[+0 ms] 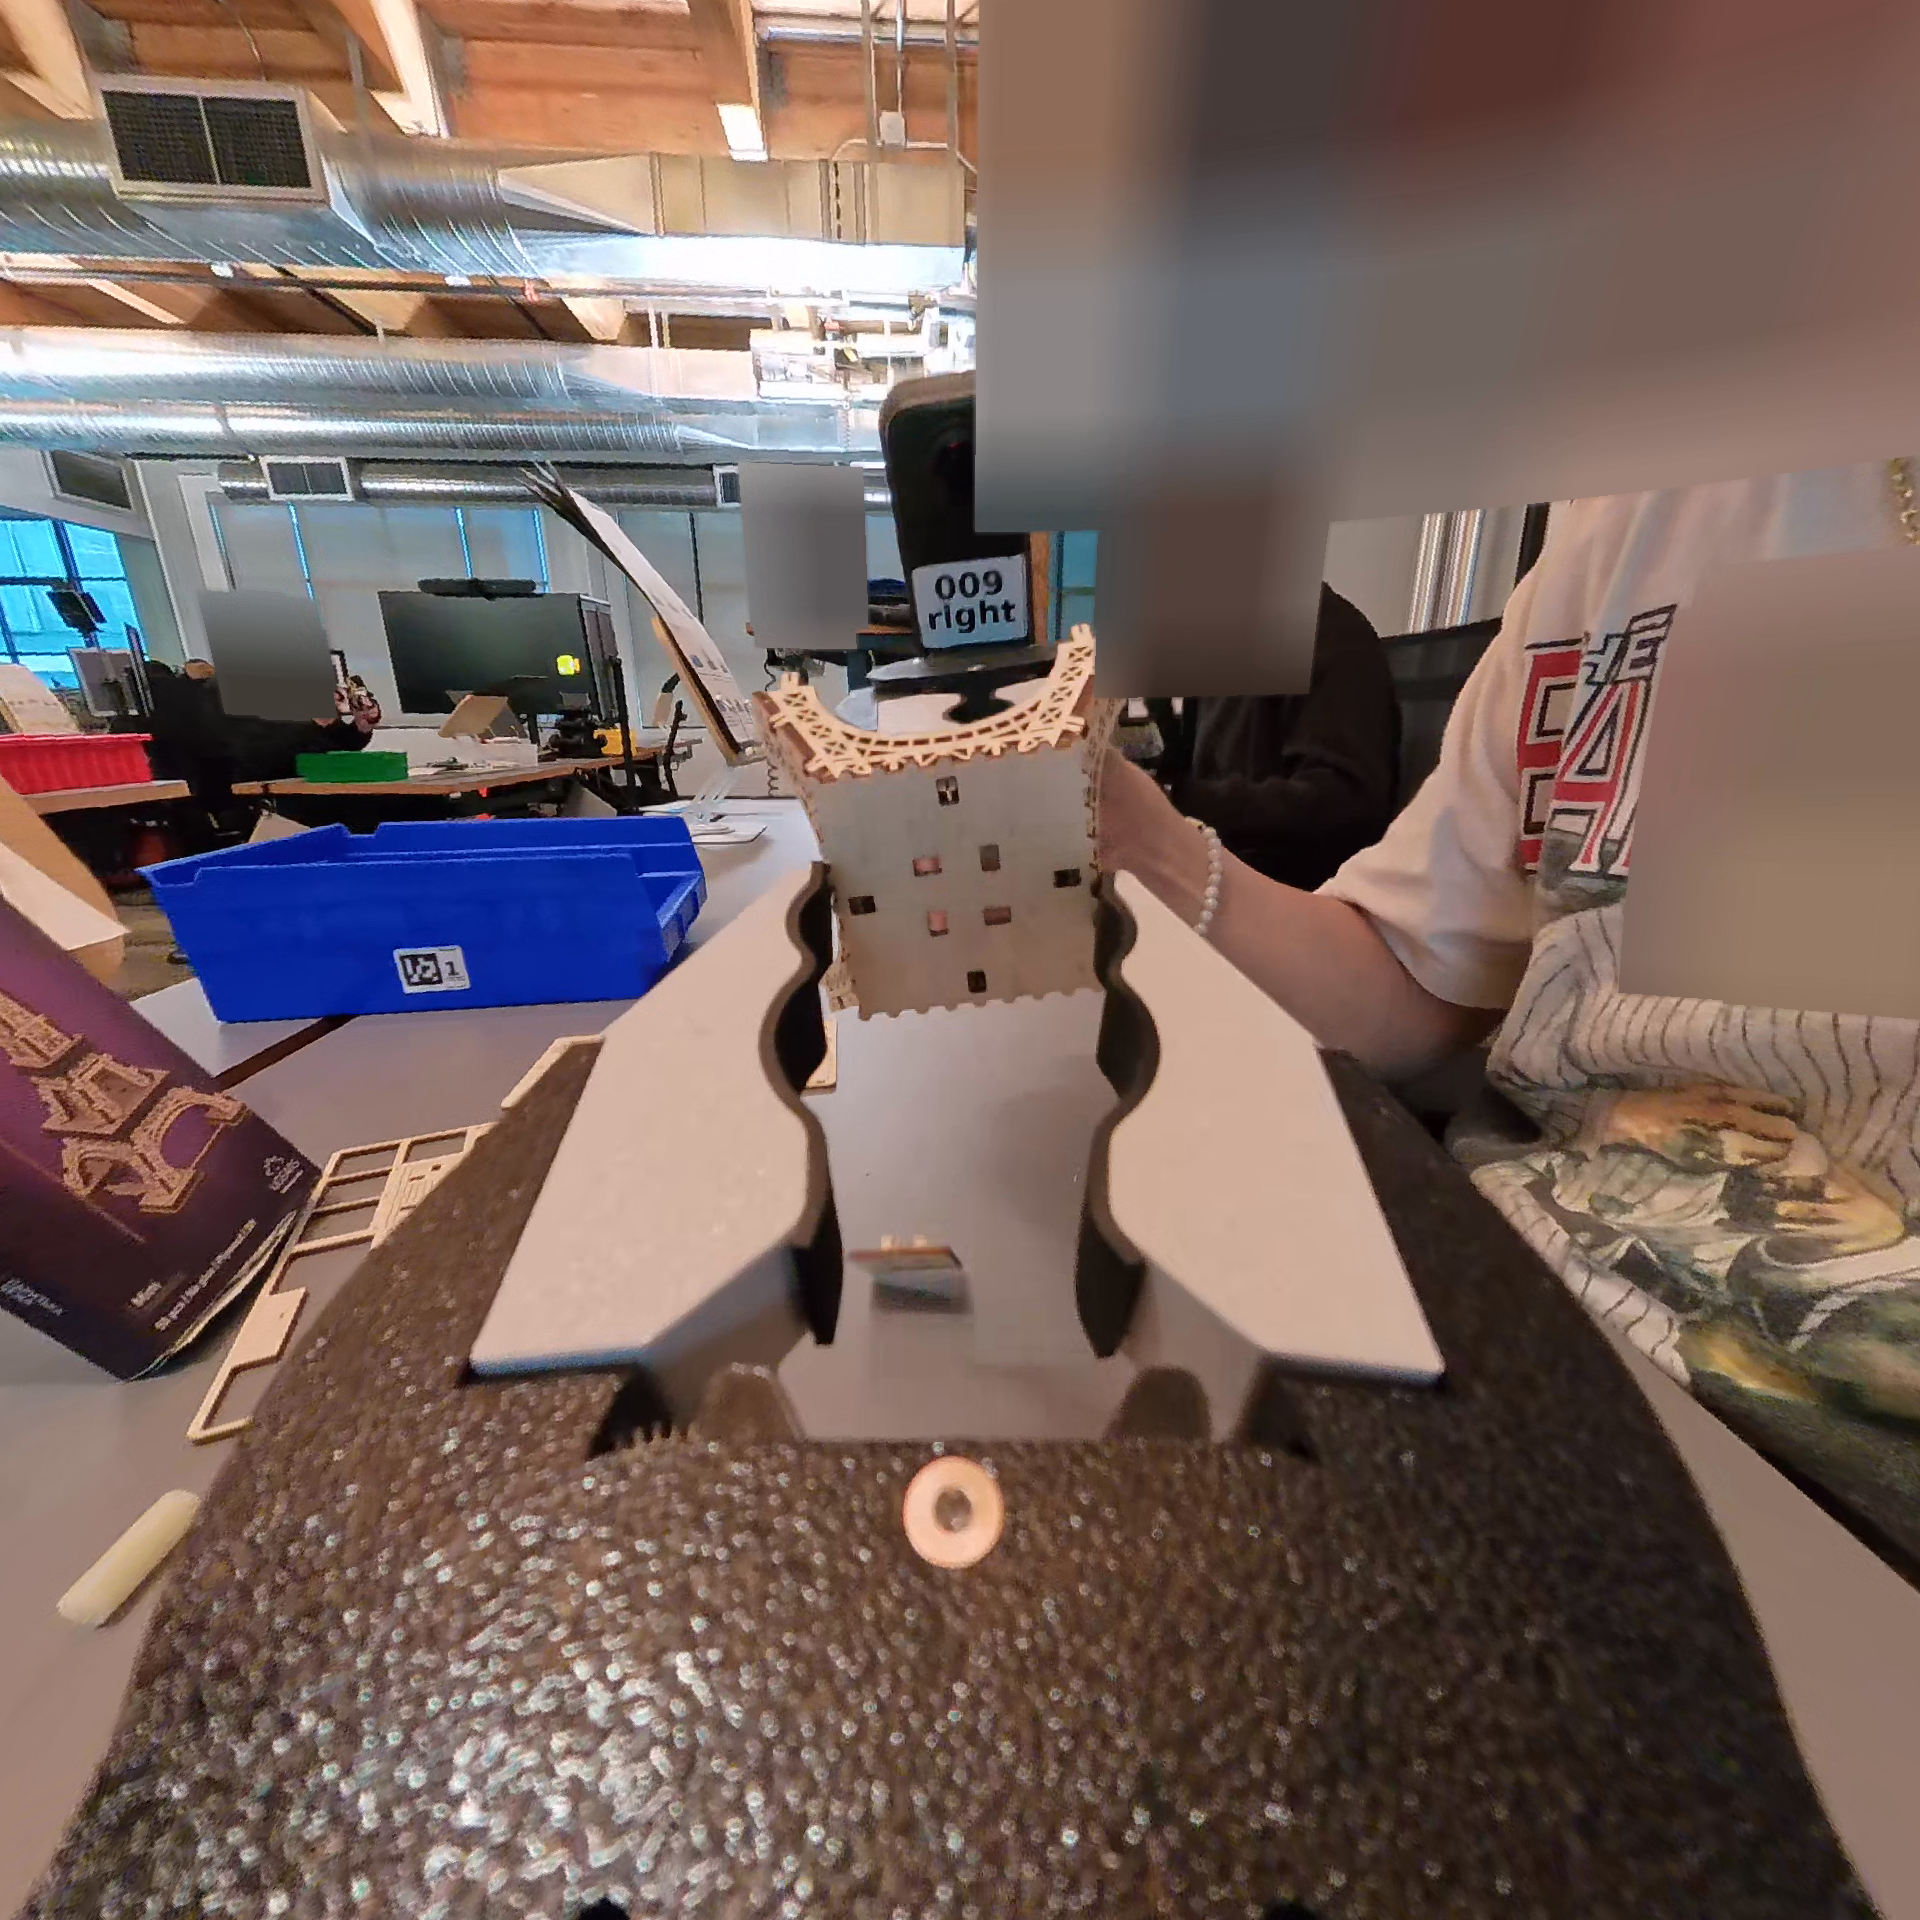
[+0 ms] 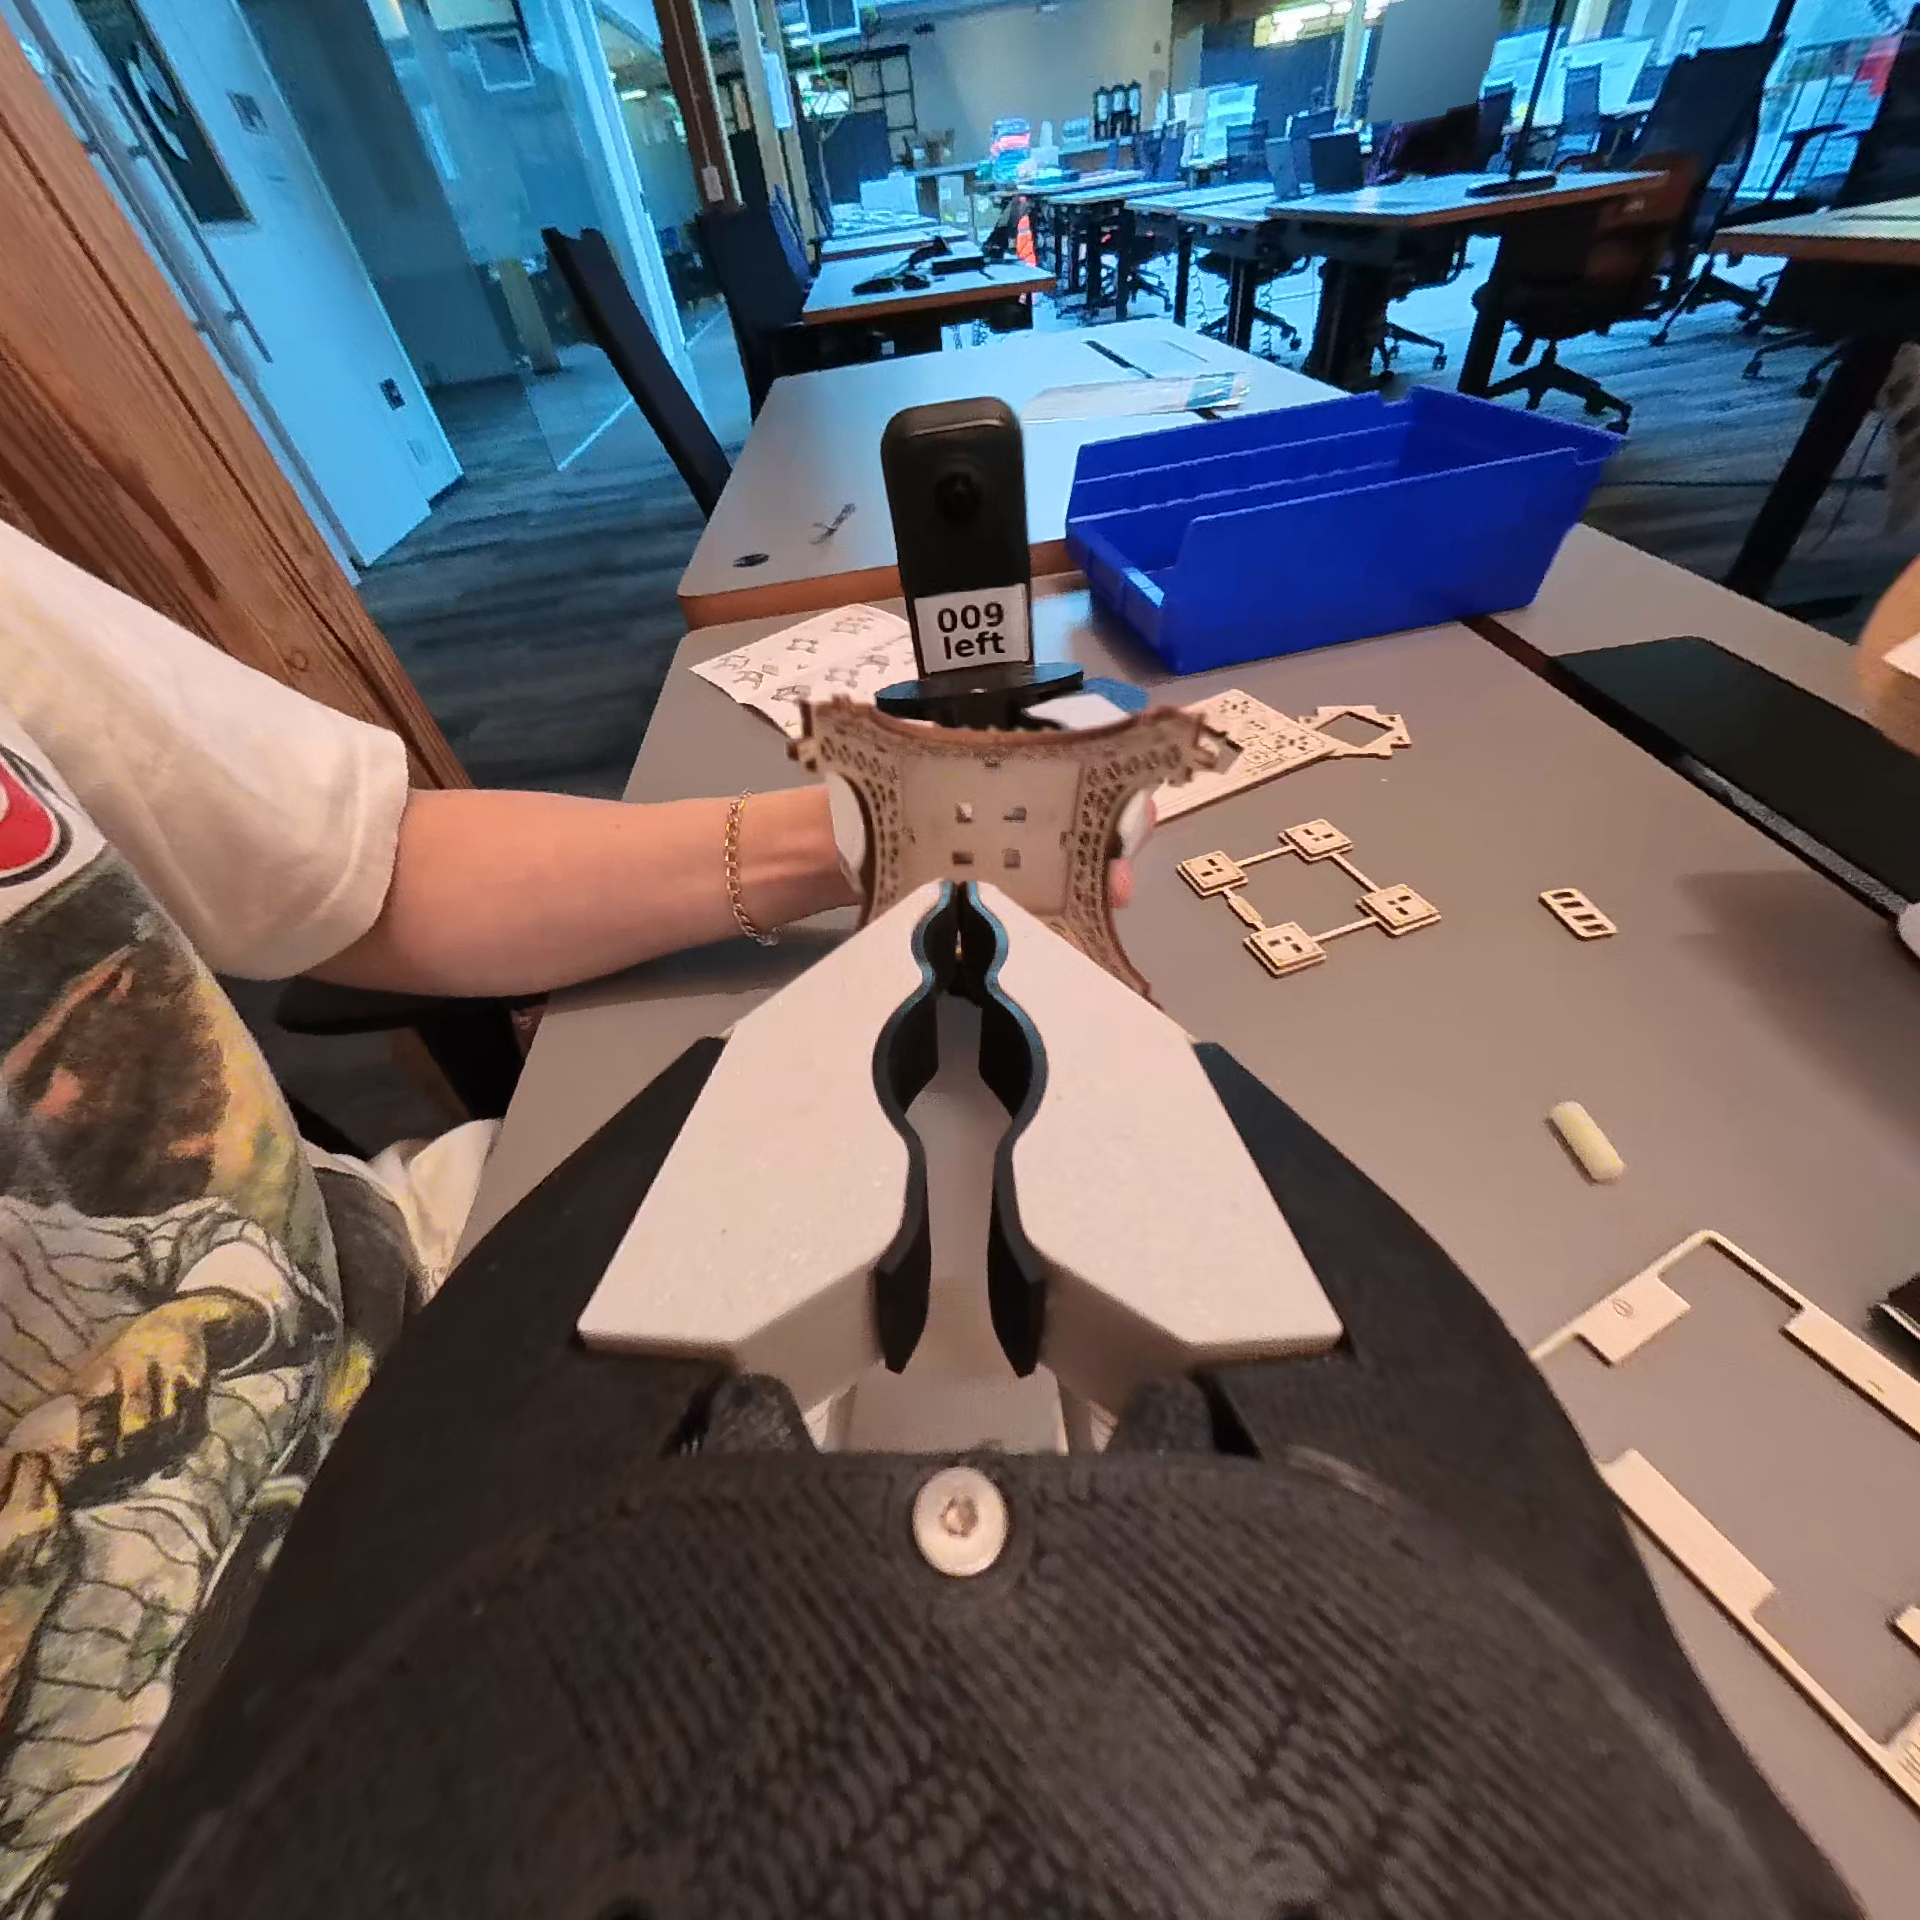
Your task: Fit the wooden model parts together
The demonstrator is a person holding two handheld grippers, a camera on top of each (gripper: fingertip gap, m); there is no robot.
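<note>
Left gripper (image 1: 961,935) clamped on wooden model base (image 1: 951,883), raised above grey table (image 2: 1455,1039). Right gripper (image 2: 961,914) nearly closed, apparently pinching same piece's lower edge; contact partly hidden.

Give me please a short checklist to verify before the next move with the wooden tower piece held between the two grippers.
1. Left gripper holds the wooden tower piece on both sides: ok, its fingers sit against the two edges.
2. Right gripper grips the wooden tower piece: ok, shut on its lower part.
3. Piece clear of the grey table: ok, held in the air.
4. Next part within reach: ok, the square wooden frame lies flat close by.
5. Slots in the piece free: cannot tell.
6. A gripper free to pick: not ok, both are busy.
</note>
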